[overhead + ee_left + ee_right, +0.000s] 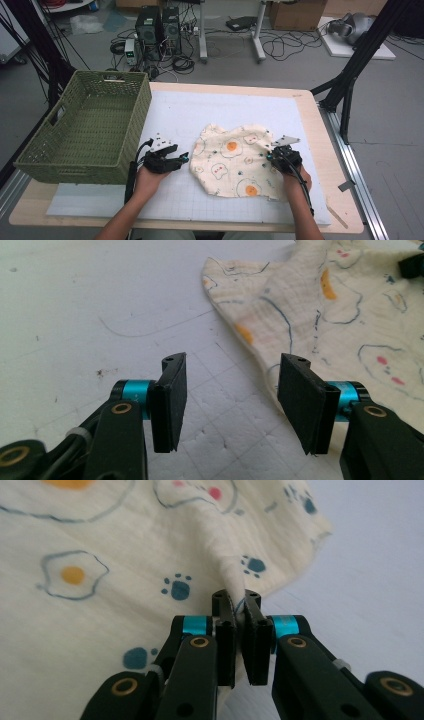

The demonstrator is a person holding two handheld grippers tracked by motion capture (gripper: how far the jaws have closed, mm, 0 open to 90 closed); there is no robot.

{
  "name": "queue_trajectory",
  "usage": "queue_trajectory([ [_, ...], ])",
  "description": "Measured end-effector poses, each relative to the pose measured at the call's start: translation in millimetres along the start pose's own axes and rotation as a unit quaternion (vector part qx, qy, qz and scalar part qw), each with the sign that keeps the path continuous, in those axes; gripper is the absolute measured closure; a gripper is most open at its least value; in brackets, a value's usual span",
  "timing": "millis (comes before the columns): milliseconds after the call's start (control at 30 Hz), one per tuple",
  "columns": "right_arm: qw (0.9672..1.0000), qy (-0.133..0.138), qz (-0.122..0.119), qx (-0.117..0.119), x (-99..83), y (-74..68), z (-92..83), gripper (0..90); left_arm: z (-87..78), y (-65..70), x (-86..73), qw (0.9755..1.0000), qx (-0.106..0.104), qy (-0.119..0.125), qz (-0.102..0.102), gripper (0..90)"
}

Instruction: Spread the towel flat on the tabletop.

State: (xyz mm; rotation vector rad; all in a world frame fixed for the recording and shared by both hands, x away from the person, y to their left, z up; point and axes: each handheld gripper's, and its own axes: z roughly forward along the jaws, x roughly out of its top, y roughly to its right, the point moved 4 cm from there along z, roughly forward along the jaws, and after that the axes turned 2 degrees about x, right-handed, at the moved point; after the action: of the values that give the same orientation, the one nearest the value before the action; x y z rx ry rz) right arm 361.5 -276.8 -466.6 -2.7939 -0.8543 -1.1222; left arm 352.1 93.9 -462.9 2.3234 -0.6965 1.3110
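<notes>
While a green woven basket (pixel 85 125) sits at the far left of the table (pixel 327 200), well apart from the cloth, my left gripper (pixel 181 159) rests on the white mat (pixel 170 107) just right of it; its jaws stand apart with nothing between them, and in the left gripper view the bare gridded mat shows through the gap; the near edge of the cream cloth (pixel 232 160) printed with fried eggs and paw marks lies just beside one jaw there, not touching it as far as I can tell; the cloth itself is spread, slightly rumpled, across the middle of the mat; at its right edge my right gripper (pixel 272 156) is clenched on a pinched fold of the fabric, which rises as a small ridge into my closed pads (pixel 224 625) in the right gripper view.
</notes>
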Motion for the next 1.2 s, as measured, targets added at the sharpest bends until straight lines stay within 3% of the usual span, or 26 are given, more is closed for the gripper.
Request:
queue_trajectory([
  [100,0.9978,-0.024,-0.019,-0.059,-13.5,8.3,-10.0,84.7,1.4,-0.4,1.0,1.0,0.002,0.005,-0.002,45.8],
  [133,0.9978,-0.024,-0.011,-0.061,-17.5,11.2,-12.6,81.2,2.9,-0.5,2.2,1.0,0.003,0.005,-0.002,45.8],
  [267,0.9991,0.02,0.015,-0.034,-20.9,15.0,-22.0,60.2,9.4,1.8,14.2,0.9999,0.004,0.013,-0.002,45.6],
  [400,0.9974,0.062,0.027,-0.026,-15.0,15.1,-31.1,52.2,20.3,0.9,29.5,0.9997,0.008,0.018,-0.013,45.7],
  [467,0.9965,0.076,0.029,-0.023,-11.8,14.5,-34.6,51.0,28.0,1.3,37.0,0.9994,0.007,0.021,-0.025,45.7],
  [600,0.9957,0.089,0.025,-0.014,-7.8,12.4,-35.8,51.0,50.3,3.5,44.6,0.9995,0.004,0.003,-0.032,45.7],
  [733,0.9963,0.085,0.016,-0.006,-7.5,11.0,-33.0,50.5,74.3,12.5,45.4,0.9995,0.002,-0.023,-0.024,45.2],
  [833,0.9959,0.088,0.021,0.0,-8.0,12.1,-32.5,50.1,87.7,21.1,46.0,0.9992,0.01,-0.04,-0.001,42.1],
  [933,0.9958,0.088,0.023,0.003,-8.9,11.9,-32.4,50.1,96.7,31.3,44.8,0.9985,0.004,-0.054,0.01,39.6],
  [1000,0.9958,0.088,0.023,0.005,-9.2,11.7,-32.5,50.1,101.9,40.4,41.1,0.9969,-0.005,-0.07,0.036,39.7],
  [1033,0.9958,0.088,0.023,0.005,-9.4,11.8,-32.6,50.1,103.5,44.5,39.0,0.995,-0.001,-0.081,0.059,40.5],
  [1067,0.9958,0.088,0.024,0.005,-9.6,11.6,-32.7,50.1,103.0,47.6,39.7,0.994,0.0,-0.076,0.079,40.7],
  [1133,0.9958,0.088,0.023,0.006,-9.9,11.6,-32.4,50.1,101.6,52.2,39.9,0.9916,-0.006,-0.075,0.105,49.4],
  [1200,0.9959,0.086,0.023,0.009,-10.0,11.1,-31.5,50.1,100.8,55.6,39.4,0.9906,-0.026,-0.075,0.111,66.2],
])
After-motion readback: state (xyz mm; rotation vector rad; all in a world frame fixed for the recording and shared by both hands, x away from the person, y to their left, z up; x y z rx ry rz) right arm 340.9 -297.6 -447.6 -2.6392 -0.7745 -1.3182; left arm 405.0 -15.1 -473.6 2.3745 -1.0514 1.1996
